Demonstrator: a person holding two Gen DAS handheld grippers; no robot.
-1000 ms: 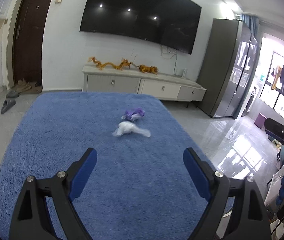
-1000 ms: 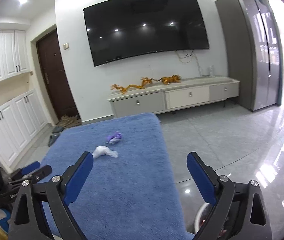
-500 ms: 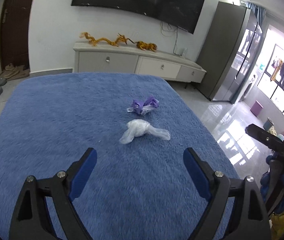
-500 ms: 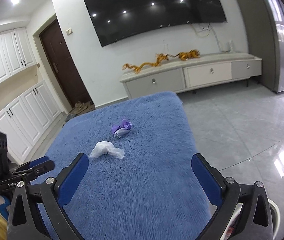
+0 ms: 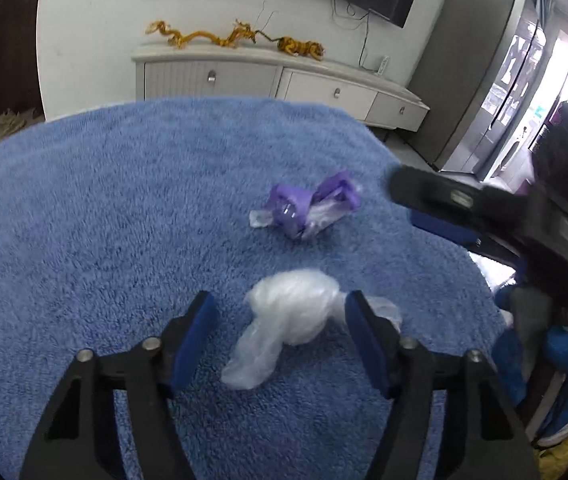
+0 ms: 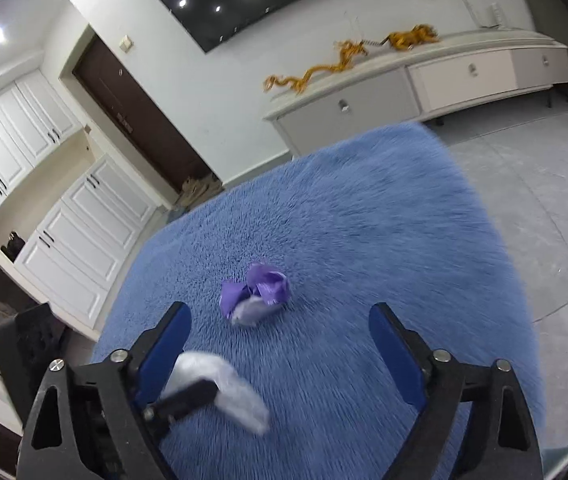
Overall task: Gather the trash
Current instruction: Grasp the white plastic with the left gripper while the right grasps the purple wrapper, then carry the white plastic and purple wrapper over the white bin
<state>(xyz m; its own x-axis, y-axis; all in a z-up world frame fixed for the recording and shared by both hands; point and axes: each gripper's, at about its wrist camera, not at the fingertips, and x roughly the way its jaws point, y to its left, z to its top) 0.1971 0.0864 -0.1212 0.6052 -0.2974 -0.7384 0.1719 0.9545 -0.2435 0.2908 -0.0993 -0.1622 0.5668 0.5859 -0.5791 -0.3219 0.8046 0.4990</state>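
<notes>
left gripper (image 5: 280,316) – closing around white wrapper (image 5: 296,312), unpinched | right gripper (image 6: 280,328) – narrowing, empty | writing – unreadable

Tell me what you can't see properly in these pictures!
- Left tongs on the clear plastic wad: left wrist view, the wad's right end sits behind the right pad, so touch is unclear. They have just been closing around it.
- Purple wrapper: both views, crumpled and blurred, no print readable.
- Right tongs: right wrist view, whether they reach the wrapper is unclear.
- Blue rug: near edge cut off.
</notes>
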